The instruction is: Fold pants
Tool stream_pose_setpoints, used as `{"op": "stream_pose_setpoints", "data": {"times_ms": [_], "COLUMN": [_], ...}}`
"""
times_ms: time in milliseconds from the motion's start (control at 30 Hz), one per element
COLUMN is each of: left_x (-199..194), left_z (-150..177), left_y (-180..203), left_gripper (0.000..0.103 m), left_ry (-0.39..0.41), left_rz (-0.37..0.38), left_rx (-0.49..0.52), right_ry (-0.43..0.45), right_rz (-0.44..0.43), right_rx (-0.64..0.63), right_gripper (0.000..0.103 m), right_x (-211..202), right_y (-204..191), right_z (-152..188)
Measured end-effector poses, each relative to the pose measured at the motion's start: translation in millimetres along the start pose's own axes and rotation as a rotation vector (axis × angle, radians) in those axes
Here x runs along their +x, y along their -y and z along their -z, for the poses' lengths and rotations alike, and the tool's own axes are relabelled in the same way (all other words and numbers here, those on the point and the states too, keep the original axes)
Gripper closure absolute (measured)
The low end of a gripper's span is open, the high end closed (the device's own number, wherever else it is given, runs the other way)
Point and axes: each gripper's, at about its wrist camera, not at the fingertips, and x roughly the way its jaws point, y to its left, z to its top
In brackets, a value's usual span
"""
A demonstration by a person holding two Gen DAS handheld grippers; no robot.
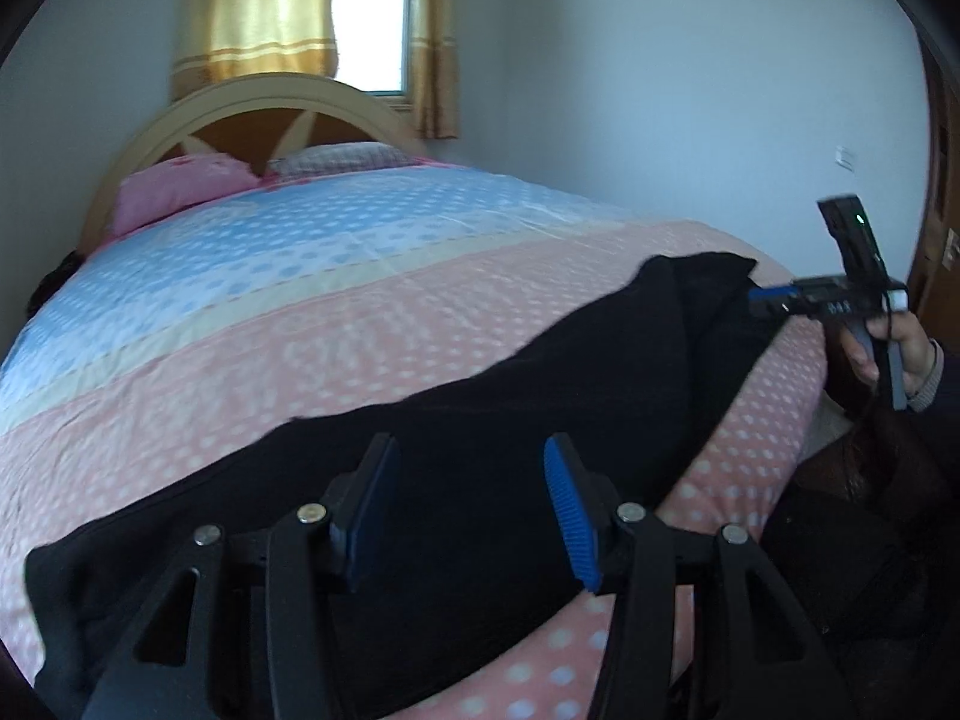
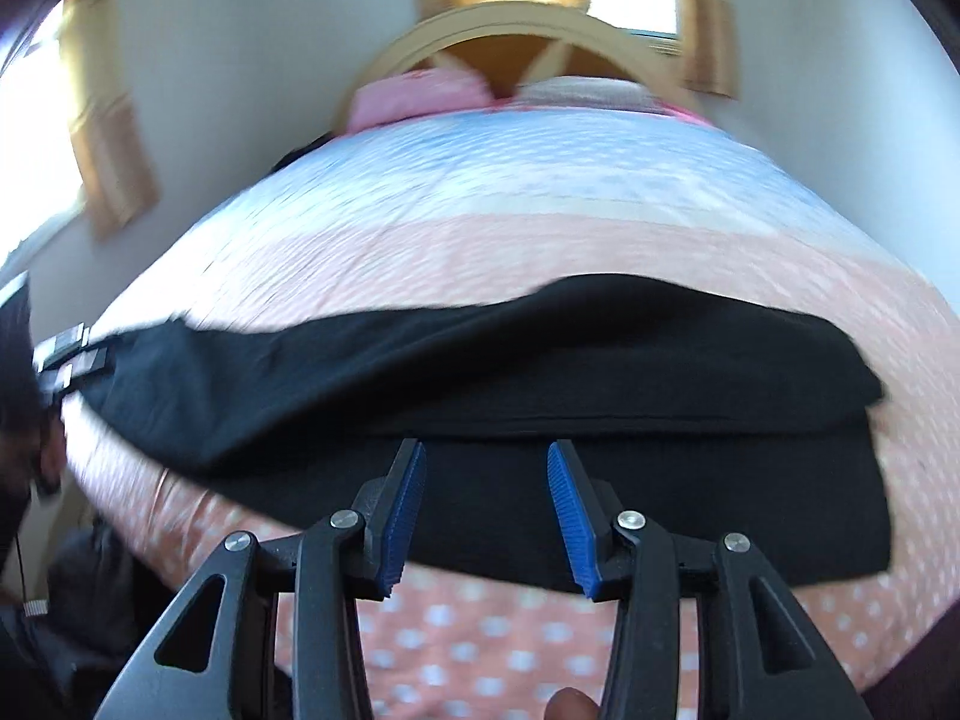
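I see pants (image 2: 540, 372) folded lengthwise along bed's (image 1: 360, 312) near edge | left gripper (image 1: 474, 504), right gripper (image 2: 487, 516) released, empty | crosswise folds left, I judge.

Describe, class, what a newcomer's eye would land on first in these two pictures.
First, the black pants, lying folded lengthwise across the near, pink end of the dotted bedspread. Next, the open blue-padded left gripper and right gripper, each poised over the cloth with nothing between its pads. Beyond them, a pink pillow lies against the arched headboard, under a bright window with yellow curtains.
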Motion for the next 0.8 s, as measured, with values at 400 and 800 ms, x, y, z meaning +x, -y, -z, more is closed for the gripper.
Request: {"op": "stream_pose_setpoints", "data": {"times_ms": [400,800], "left_x": [84,76], "left_z": [-26,-4], "left_y": [123,93], "left_gripper": [0.05,0.051], "left_ry": [-0.134,-0.217], "left_rz": [0.122,0.072], "left_rx": [0.26,0.233], "right_ry": [0.056,0.067], "right_rz": [0.053,0.023], "right_rx": [0.37,0.441], "right_gripper": [0.058,0.059], "right_x": [-2,0], "right_y": [109,136], "right_z": [-2,5]}}
